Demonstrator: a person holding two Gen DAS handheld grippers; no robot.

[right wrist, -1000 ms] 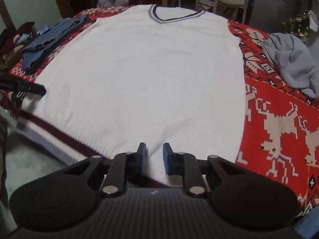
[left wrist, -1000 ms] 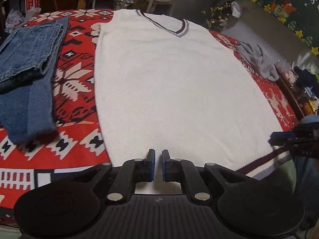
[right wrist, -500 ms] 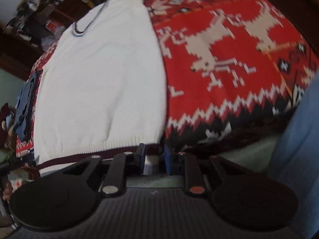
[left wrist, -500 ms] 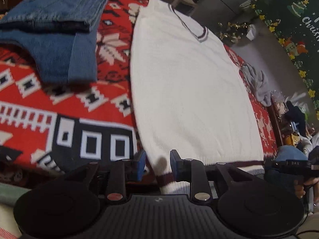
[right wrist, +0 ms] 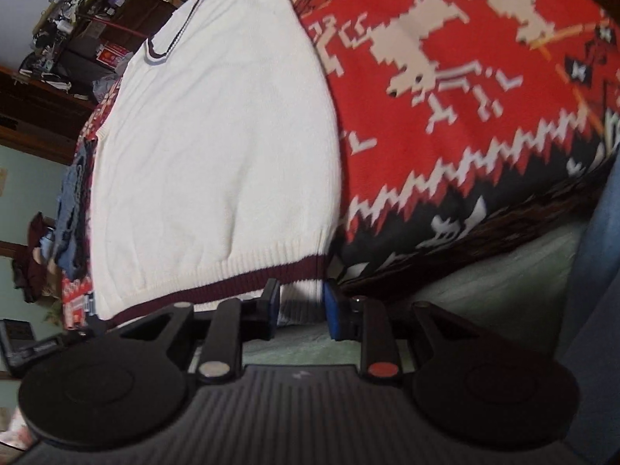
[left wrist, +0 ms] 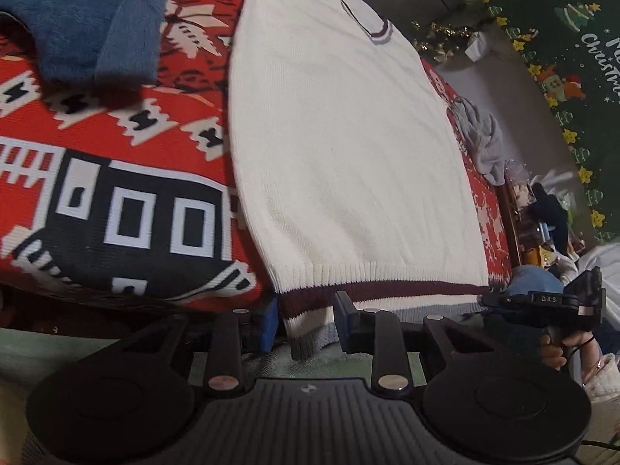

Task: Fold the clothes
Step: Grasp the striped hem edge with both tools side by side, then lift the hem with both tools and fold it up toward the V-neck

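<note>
A red patterned blanket (left wrist: 97, 116) covers the bed in front of me. One white vest (left wrist: 341, 135) lies flat on it, hem hanging off the near edge. My left gripper (left wrist: 306, 319) and right gripper (right wrist: 300, 304) each gape around a hem corner. Left of the vest lies one pile of jeans (left wrist: 89, 19), right of it one grey cloth (left wrist: 480, 135).

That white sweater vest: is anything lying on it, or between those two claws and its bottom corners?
Nothing visible. The white sweater vest lies bare on the red blanket. Its hem corners hang between the open left gripper and right gripper. The jeans and grey cloth lie beside it.
</note>
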